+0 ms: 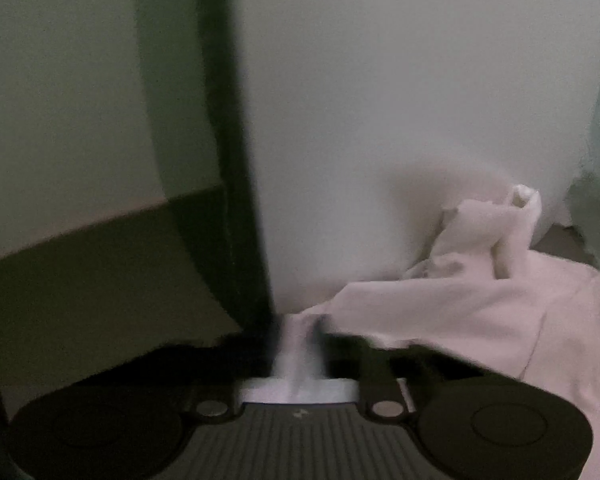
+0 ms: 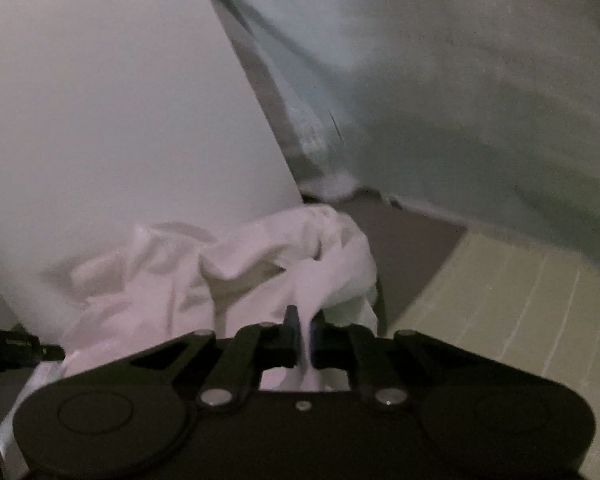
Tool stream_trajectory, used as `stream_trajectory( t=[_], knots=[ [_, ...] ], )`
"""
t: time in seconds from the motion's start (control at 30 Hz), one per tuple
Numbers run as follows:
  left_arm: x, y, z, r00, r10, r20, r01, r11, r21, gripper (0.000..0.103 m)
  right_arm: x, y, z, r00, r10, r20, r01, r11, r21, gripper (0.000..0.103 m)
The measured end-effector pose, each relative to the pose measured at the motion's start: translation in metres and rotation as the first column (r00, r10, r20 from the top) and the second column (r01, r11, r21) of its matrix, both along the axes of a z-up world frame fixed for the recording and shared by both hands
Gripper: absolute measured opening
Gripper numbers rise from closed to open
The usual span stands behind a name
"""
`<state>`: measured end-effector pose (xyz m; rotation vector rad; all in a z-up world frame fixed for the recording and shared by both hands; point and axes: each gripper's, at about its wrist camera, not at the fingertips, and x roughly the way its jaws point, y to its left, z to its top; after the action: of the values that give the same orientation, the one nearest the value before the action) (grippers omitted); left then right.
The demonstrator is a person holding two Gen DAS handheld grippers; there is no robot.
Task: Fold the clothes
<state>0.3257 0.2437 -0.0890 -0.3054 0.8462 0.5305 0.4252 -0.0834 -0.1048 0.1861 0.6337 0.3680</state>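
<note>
The left gripper is pinching an edge of the white garment between its closed fingers, and the right gripper is clamping another bunched edge, likely so the cloth can be spread. The garment is lying crumpled on the white counter, just ahead of both.

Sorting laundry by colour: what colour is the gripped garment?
White garment, plain; clearest in the right wrist view.
</note>
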Motion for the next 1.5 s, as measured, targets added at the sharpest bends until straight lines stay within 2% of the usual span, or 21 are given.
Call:
stream_trajectory(
  t=[0.03, 0.17, 0.3, 0.47, 0.57, 0.7, 0.73, 0.77, 0.8, 0.83, 0.9, 1.03, 1.2, 1.37, 1.4, 1.43, 1.47, 1.5],
  knots=[
    [-0.008, 0.001, 0.006, 1.000, -0.013, 0.020, 0.013, 1.000, -0.017, 0.003, -0.008, 0.001, 0.009, 1.000, -0.003, 0.027, 0.003, 1.000, -0.003, 0.005],
    [-0.031, -0.014, 0.032, 0.992, -0.111, 0.053, 0.109, 0.993, 0.040, 0.003, -0.052, -0.006, 0.045, 0.991, -0.061, 0.121, 0.058, 0.998, 0.027, 0.004],
    [-0.060, -0.022, 0.047, 0.977, -0.193, 0.091, 0.191, 0.981, 0.037, 0.003, -0.110, -0.026, 0.069, 0.979, -0.106, 0.172, 0.097, 0.993, 0.060, 0.003],
    [-0.109, -0.043, 0.062, 0.949, -0.290, 0.124, 0.295, 0.955, -0.026, 0.002, -0.189, -0.046, 0.093, 0.962, -0.152, 0.228, 0.140, 0.988, 0.066, 0.003],
    [-0.131, -0.062, 0.063, 0.921, -0.370, 0.117, 0.376, 0.926, -0.032, 0.003, -0.221, -0.051, 0.089, 0.966, -0.174, 0.191, 0.170, 0.985, 0.035, 0.003],
    [-0.134, -0.070, 0.047, 0.914, -0.398, 0.083, 0.402, 0.915, -0.039, 0.012, -0.225, -0.057, 0.058, 0.975, -0.216, 0.045, 0.218, 0.974, -0.057, 0.005],
    [-0.128, -0.067, 0.046, 0.917, -0.387, 0.097, 0.393, 0.918, -0.055, 0.025, -0.224, -0.058, 0.052, 0.974, -0.226, 0.020, 0.226, 0.971, -0.079, 0.011],
    [-0.124, -0.065, 0.045, 0.920, -0.375, 0.113, 0.384, 0.921, -0.070, 0.032, -0.220, -0.059, 0.048, 0.972, -0.233, 0.004, 0.233, 0.969, -0.086, 0.020],
    [-0.123, -0.065, 0.044, 0.922, -0.362, 0.134, 0.375, 0.923, -0.082, 0.048, -0.213, -0.060, 0.045, 0.971, -0.239, -0.007, 0.238, 0.968, -0.084, 0.031],
    [-0.121, -0.064, 0.045, 0.924, -0.353, 0.151, 0.368, 0.925, -0.090, 0.060, -0.207, -0.061, 0.042, 0.969, -0.245, -0.017, 0.243, 0.967, -0.083, 0.051],
    [-0.115, -0.064, 0.042, 0.921, -0.359, 0.149, 0.373, 0.924, -0.082, 0.065, -0.194, -0.064, 0.036, 0.966, -0.257, -0.038, 0.253, 0.964, -0.079, 0.056],
    [-0.096, -0.069, 0.032, 0.922, -0.374, 0.095, 0.380, 0.924, -0.049, 0.079, -0.168, -0.069, 0.025, 0.957, -0.279, -0.080, 0.274, 0.959, -0.073, 0.077],
    [-0.070, -0.070, 0.010, 0.930, -0.367, 0.029, 0.368, 0.928, -0.063, 0.088, -0.127, -0.073, -0.005, 0.942, -0.293, -0.163, 0.293, 0.956, -0.023, 0.086],
    [-0.050, -0.063, -0.007, 0.942, -0.337, 0.004, 0.335, 0.936, -0.111, 0.086, -0.088, -0.076, -0.037, 0.924, -0.281, -0.259, 0.304, 0.951, 0.050, 0.092],
    [-0.049, -0.062, -0.006, 0.943, -0.333, 0.004, 0.331, 0.936, -0.118, 0.078, -0.080, -0.077, -0.044, 0.920, -0.278, -0.278, 0.307, 0.950, 0.065, 0.092],
    [-0.049, -0.062, -0.005, 0.943, -0.334, 0.005, 0.332, 0.935, -0.125, 0.060, -0.074, -0.077, -0.049, 0.915, -0.269, -0.301, 0.308, 0.947, 0.092, 0.091],
    [-0.050, -0.063, -0.004, 0.942, -0.337, 0.006, 0.335, 0.934, -0.129, 0.053, -0.073, -0.077, -0.051, 0.915, -0.254, -0.315, 0.306, 0.943, 0.129, 0.081],
    [-0.051, -0.064, -0.001, 0.942, -0.336, 0.007, 0.334, 0.935, -0.123, 0.035, -0.074, -0.078, -0.051, 0.922, -0.228, -0.314, 0.292, 0.940, 0.177, 0.071]
  ],
)
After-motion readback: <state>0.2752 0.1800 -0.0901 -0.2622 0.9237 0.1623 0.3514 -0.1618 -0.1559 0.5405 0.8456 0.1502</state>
